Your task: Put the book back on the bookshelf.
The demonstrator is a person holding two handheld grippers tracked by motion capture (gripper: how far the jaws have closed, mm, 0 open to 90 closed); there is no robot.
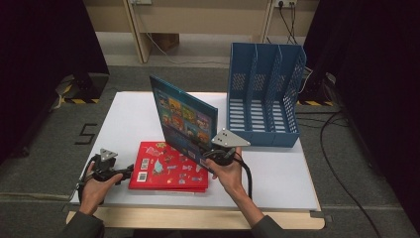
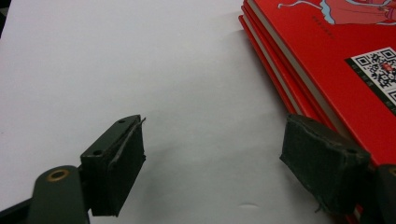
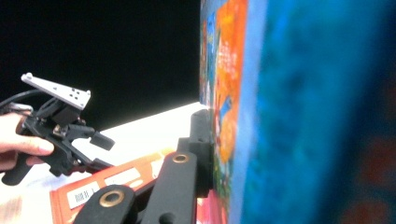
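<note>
Standing on its lower edge and tilted, a blue picture book is held by the right gripper at its near lower corner, with the jaws clamped on the cover. In the right gripper view the same book is seen edge-on, one black pad pressed flat against its illustrated face. The book's lower edge rests over the far right part of a stack of red books, which lies flat on the white table top.

The left gripper is held low at the near left of the table, just beside the left edge of the red stack. In the left gripper view its jaws are seen spread wide with nothing between them; the right-hand pad lies against or just over the corner of the red stack, and whether it touches cannot be told. The left-hand pad hangs above bare white surface.

A blue file rack with upright dividers stands at the far right of the table, its open front facing the person, and is set a little apart from the raised book's right edge. Bare table is left to the left of the books, across the far left corner, and along the near right strip in front of the rack.
</note>
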